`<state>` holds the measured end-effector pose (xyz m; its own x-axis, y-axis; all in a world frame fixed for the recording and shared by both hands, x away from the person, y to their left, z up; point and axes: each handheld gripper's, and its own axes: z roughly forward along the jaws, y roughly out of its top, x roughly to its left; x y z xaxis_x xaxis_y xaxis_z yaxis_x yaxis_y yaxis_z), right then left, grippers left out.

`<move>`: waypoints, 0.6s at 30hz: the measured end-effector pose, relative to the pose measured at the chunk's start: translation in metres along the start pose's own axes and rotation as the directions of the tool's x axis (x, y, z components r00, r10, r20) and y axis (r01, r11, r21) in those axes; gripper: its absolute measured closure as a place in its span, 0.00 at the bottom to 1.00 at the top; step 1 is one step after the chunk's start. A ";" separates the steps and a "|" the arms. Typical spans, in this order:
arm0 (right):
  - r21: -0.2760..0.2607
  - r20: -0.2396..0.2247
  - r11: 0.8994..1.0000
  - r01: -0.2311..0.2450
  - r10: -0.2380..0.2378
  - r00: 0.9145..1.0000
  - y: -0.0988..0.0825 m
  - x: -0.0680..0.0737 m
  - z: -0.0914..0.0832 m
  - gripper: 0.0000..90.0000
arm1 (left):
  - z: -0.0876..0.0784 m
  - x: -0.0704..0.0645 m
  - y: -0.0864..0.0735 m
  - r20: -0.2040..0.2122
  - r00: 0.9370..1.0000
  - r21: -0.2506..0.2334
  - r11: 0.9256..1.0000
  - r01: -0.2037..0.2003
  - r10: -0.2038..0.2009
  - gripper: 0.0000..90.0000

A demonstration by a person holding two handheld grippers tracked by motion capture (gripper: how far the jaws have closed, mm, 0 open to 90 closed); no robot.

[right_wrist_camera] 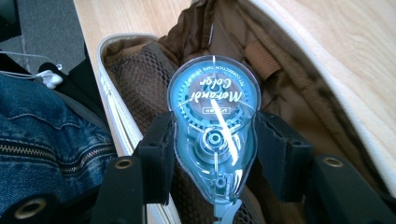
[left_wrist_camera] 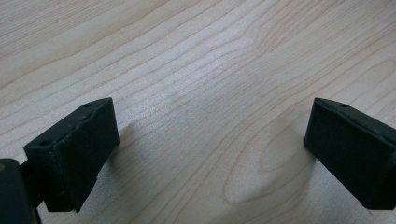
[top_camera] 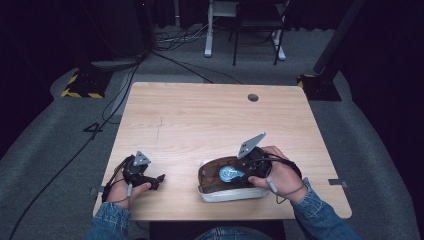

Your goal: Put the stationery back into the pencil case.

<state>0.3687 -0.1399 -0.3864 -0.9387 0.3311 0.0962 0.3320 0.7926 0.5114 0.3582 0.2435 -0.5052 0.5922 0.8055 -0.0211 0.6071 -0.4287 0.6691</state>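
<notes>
Right fingers (right_wrist_camera: 159, 154) clamp correction tape (right_wrist_camera: 213, 135) over open pouch (right_wrist_camera: 140, 74).

translucent blue plastic correction-tape dispenser (right_wrist_camera: 214, 140): white script lettering (mirrored) | open fabric pouch (top_camera: 212, 176): brown lining, brown mesh, cream-white rim | light wood-grain table (top_camera: 200, 115) | black padded gripper jaws | denim sleeves (top_camera: 320, 215): blue | floor: grey carpet
</notes>
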 end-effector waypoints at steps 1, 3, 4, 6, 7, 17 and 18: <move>0.003 -0.005 1.000 -0.007 0.007 1.000 0.000 0.000 0.002 0.56 | 0.000 0.000 0.000 0.000 1.000 0.001 1.000 -0.002 0.002 0.03; 0.009 -0.009 1.000 -0.006 0.006 1.000 0.000 0.000 0.005 0.56 | 0.000 0.000 0.000 0.000 1.000 0.000 1.000 0.000 0.000 0.03; 0.014 -0.012 1.000 -0.008 0.008 1.000 0.000 -0.001 0.006 0.56 | 0.000 0.000 0.000 0.000 1.000 0.000 1.000 0.000 0.000 0.03; 0.020 -0.013 1.000 -0.011 0.011 1.000 0.000 -0.002 0.008 0.56 | 0.000 0.000 0.000 -0.001 1.000 0.000 1.000 0.000 0.000 0.03; 0.021 -0.016 1.000 -0.010 0.010 1.000 -0.001 -0.002 0.010 0.56 | 0.000 0.000 0.000 -0.001 1.000 0.001 1.000 0.000 0.000 0.03; 0.029 -0.025 0.999 -0.019 0.020 0.999 -0.001 -0.005 0.022 0.56 | 0.000 0.000 0.000 0.001 1.000 0.005 1.000 -0.001 0.001 0.03; 0.029 -0.022 0.999 -0.020 0.021 1.000 -0.001 -0.006 0.023 0.56 | 0.000 0.000 0.000 0.001 1.000 0.005 1.000 -0.001 0.001 0.03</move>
<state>0.3759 -0.1305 -0.4075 -0.9334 0.3361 0.1258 0.3535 0.8005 0.4841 0.3584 0.2431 -0.5051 0.5929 0.8050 -0.0210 0.6092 -0.4313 0.6655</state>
